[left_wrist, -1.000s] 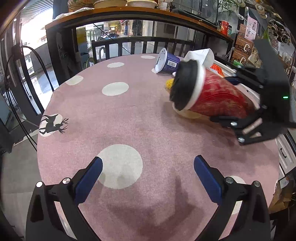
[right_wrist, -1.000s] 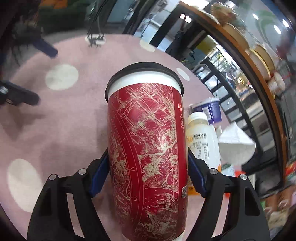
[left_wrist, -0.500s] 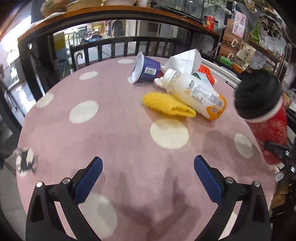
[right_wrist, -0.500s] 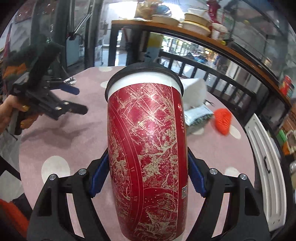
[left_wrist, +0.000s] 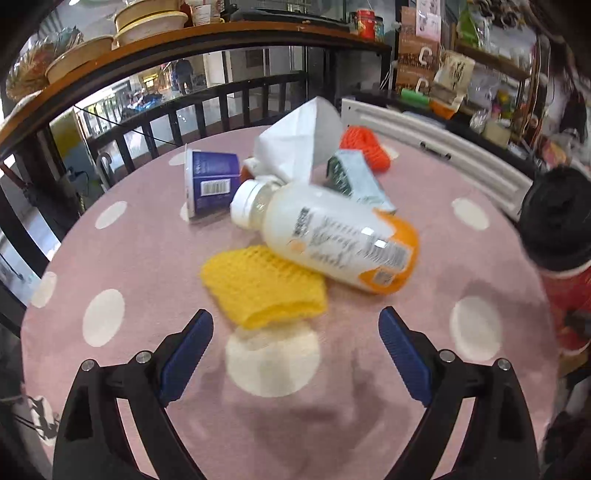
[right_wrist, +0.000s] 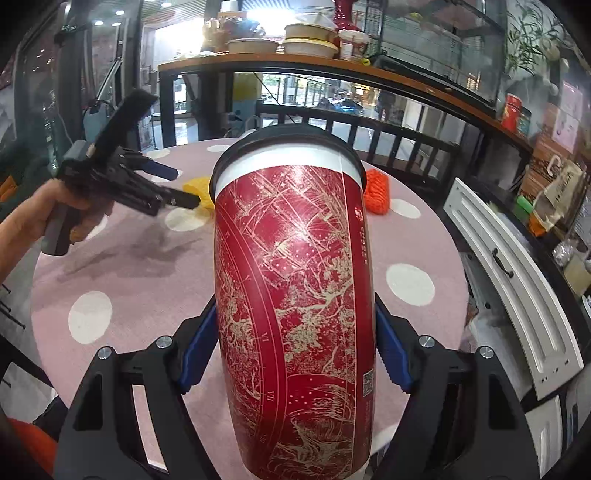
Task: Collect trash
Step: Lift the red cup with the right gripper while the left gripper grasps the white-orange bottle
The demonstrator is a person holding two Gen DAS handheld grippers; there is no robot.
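Note:
My right gripper is shut on a tall red paper cup with a black lid, held above the table's right side; the cup also shows at the right edge of the left wrist view. My left gripper is open and empty, just short of a yellow foam net. Behind the net lie a white bottle with an orange base, a blue tub on its side, a white paper bag, a green-white packet and an orange net.
The trash lies on a round pink table with white dots. A black railing and a wooden shelf with bowls stand behind it. A white cabinet runs along the right edge.
My left gripper has swung right and moved forward towards the trash pile, close to the yellow net. My right gripper has carried the red cup away from the pile to the table's right side.

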